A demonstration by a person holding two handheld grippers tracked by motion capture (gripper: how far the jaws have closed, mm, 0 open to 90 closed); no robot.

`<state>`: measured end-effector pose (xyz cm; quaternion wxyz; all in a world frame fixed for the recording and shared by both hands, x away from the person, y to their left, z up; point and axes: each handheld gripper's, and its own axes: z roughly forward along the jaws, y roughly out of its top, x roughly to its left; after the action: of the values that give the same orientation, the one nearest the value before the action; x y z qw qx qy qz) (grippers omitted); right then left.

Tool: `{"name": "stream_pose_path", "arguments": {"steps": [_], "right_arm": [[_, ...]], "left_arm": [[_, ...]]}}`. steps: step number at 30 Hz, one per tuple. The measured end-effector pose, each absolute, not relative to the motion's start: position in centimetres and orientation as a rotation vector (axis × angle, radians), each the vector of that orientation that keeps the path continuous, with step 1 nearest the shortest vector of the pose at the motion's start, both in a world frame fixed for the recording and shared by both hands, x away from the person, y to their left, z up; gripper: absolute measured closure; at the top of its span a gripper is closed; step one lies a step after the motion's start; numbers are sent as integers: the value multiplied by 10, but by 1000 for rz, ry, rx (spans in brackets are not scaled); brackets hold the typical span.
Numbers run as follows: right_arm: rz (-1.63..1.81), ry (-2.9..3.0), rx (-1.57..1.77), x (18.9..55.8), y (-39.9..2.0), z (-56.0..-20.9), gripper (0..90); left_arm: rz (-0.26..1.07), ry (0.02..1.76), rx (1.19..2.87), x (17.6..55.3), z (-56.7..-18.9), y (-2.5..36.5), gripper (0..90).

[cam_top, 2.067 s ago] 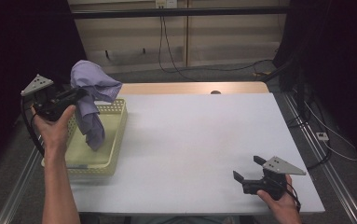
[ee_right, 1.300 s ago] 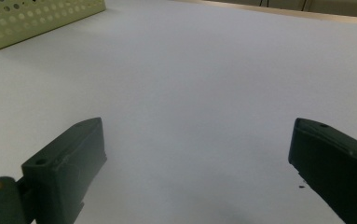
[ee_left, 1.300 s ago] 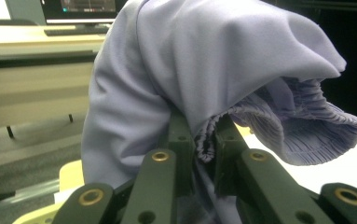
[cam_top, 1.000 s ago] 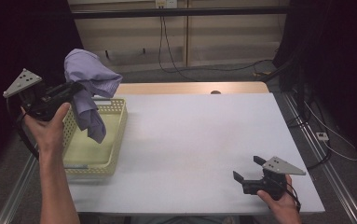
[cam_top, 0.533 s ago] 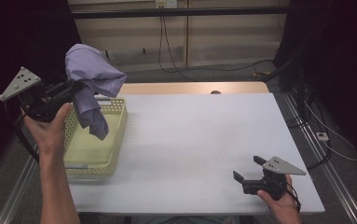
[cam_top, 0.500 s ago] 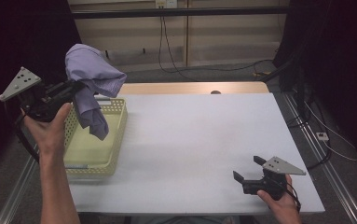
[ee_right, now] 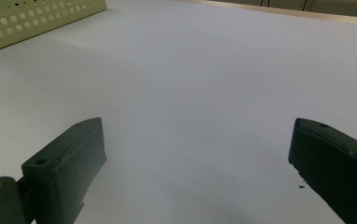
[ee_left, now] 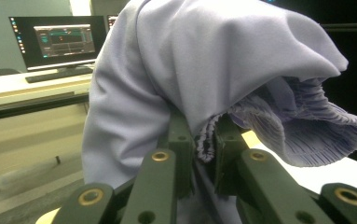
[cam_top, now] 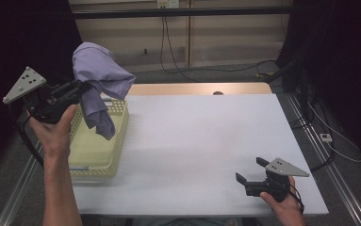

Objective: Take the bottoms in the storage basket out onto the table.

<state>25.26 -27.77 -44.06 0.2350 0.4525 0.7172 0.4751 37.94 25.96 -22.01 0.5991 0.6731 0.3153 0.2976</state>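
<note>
A lavender cloth hangs in the air above the pale yellow perforated basket at the table's left. My left gripper is shut on the cloth, lifted above the basket's left rim. In the left gripper view the cloth drapes over both jaws, and a ribbed hem is pinched between them at my left gripper. My right gripper rests low over the white table near its front right corner. Its jaws stand wide apart in the right gripper view, my right gripper holding nothing.
The white table stretches between the basket and the right hand. A corner of the basket shows at the upper left of the right gripper view. A monitor on a desk stands behind the cloth. Cables hang on the back wall.
My left hand has lifted the cloth higher and a little leftward, so its tail now hangs just above the basket. The right gripper has stayed put.
</note>
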Motion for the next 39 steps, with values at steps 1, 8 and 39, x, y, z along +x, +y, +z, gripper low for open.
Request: {"name": "stream_pose_path", "arguments": {"steps": [1,8,39], "right_arm": [[1304,1969,1240,253,-278,-441,38],[1304,1969,1240,252,-278,-441,38],[1303,1969,1242,254,-278,-441,38]], "left_arm": [[689,728,1562,379,-220,259,812],[681,716,1558,380,-221,248,812],[631,657,1594,385,-213,216,811]]}}
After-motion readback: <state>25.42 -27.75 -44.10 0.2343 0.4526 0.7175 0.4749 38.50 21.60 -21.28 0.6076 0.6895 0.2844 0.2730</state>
